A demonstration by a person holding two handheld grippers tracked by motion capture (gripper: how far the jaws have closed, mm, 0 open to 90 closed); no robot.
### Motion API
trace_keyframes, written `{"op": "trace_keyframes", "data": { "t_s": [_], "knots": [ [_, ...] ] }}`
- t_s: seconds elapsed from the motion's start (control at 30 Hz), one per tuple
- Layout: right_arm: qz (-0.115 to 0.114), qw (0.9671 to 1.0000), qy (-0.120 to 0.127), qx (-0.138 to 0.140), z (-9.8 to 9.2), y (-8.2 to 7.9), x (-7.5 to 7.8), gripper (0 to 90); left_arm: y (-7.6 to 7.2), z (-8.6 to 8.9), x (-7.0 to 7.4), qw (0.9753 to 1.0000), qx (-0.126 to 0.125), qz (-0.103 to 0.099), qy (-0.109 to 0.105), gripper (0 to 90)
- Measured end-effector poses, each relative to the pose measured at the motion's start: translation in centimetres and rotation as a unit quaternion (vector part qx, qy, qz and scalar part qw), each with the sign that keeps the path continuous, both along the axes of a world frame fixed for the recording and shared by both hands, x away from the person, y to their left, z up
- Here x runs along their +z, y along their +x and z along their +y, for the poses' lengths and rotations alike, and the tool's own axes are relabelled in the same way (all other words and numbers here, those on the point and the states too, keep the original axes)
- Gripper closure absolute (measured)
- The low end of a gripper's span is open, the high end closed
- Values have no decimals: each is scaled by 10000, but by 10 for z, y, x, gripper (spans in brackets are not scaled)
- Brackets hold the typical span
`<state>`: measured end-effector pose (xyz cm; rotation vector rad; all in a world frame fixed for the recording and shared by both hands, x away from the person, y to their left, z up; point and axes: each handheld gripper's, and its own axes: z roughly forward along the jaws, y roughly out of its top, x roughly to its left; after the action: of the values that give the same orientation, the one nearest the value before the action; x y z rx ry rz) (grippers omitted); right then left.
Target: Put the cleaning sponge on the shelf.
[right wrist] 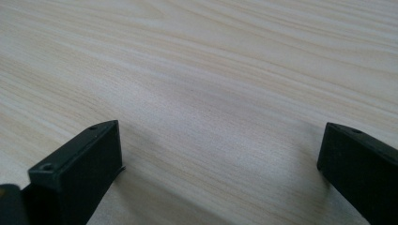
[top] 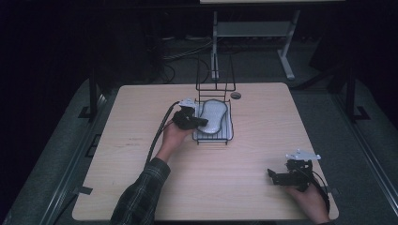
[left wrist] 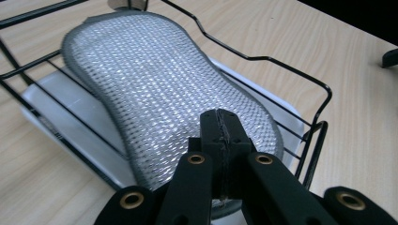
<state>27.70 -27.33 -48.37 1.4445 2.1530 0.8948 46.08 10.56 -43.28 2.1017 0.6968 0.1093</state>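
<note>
Left gripper (left wrist: 219, 123) has its fingers (left wrist: 213, 140) pressed fully together at the near end of the silver sponge (left wrist: 159, 89). From the left gripper view I can't be sure there's sponge edge pinched between them or if they just sit closed on top of it; looks more like on top.

Sponge lies flat in the black wire rack (left wrist: 263, 58), on the rack's white drip tray (left wrist: 70, 108). In the high view the rack (top: 213, 133) sits just past desk (top: 141, 187) centre, toward 12 o'clock, with the left gripper (top: 202, 121) coming in at the sponge (top: 212, 116) from 9 o'clock.

Handling guess: peanut-shaped pad, metallic mesh cover over what's likely foam. Light, soft, will flex and droop if held by one end. The weave gives decent grip, not slippery, not fragile. Best hold: pinch through the thickness at the narrow waist or a rounded end, lift straight up to clear the side wires.

Right gripper (top: 272, 176) is parked at about 4 o'clock on the desk, well away from the rack. Right gripper view: fingers (right wrist: 80, 173) spread wide, nothing between them, bare wood (right wrist: 211, 84) underneath.
</note>
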Motion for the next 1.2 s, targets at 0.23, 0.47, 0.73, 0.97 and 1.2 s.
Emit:
{"op": "trace_keyframes", "data": {
  "t_s": [0.23,0.47,0.73,0.97,1.2],
  "knots": [
    [-1,10000,0,0,0,0,0,0,-2,-11,2,9999,-116,-1,83,900],
    [-3,10000,0,-1,0,0,0,0,-5,-21,2,9996,-272,1,92,900],
    [-4,10000,-1,1,0,0,0,0,-7,-1,12,9998,-161,-22,-90,900],
    [-1,10000,-1,0,0,0,0,0,-19,24,19,9998,-11,29,-210,894],
    [0,10000,-1,0,0,0,0,0,-40,47,22,9996,252,-27,-114,589]
  ]
}}
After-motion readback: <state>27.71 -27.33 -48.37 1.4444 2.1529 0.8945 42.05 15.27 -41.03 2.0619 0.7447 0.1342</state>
